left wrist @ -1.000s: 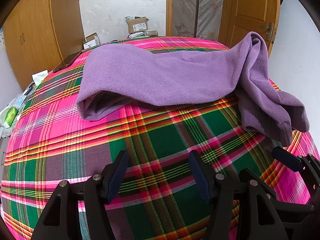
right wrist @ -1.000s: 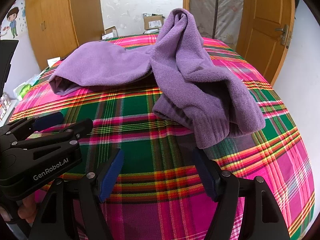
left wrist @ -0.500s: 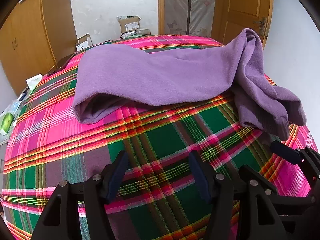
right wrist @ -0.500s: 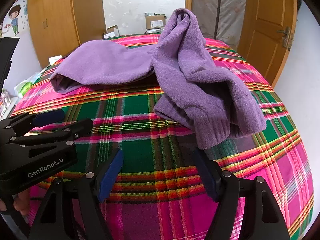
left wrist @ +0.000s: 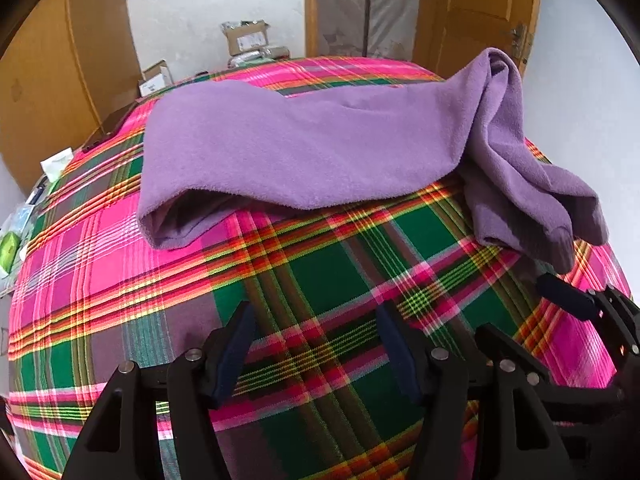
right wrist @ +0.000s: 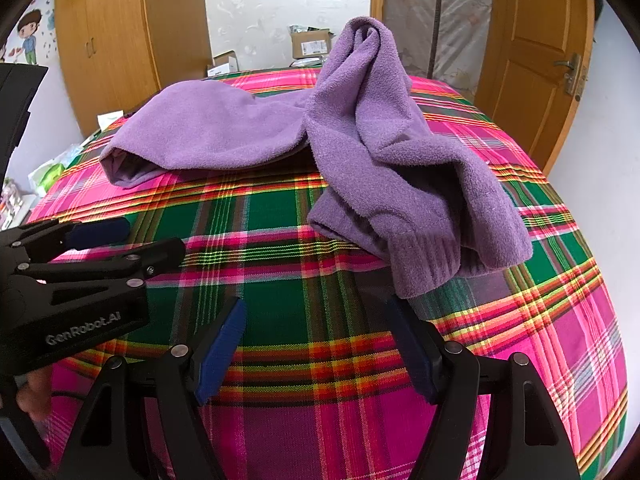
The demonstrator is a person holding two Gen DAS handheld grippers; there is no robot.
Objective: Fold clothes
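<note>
Purple fleece garment point(left wrist: 320, 148) sprawls rumpled on the plaid cloth point(left wrist: 120, 264). Left gripper point(left wrist: 316, 344) and right gripper point(right wrist: 316, 344) hover short of it, jaws spread, empty.

Home bedroom, plaid-covered bed point(right wrist: 320, 360), wooden wardrobe point(right wrist: 104, 40), wooden door point(right wrist: 536, 52)

Bed under a pink-and-green plaid cover point(left wrist: 320, 280), a rumpled purple fleece garment point(left wrist: 320, 148) directly on it.
</note>
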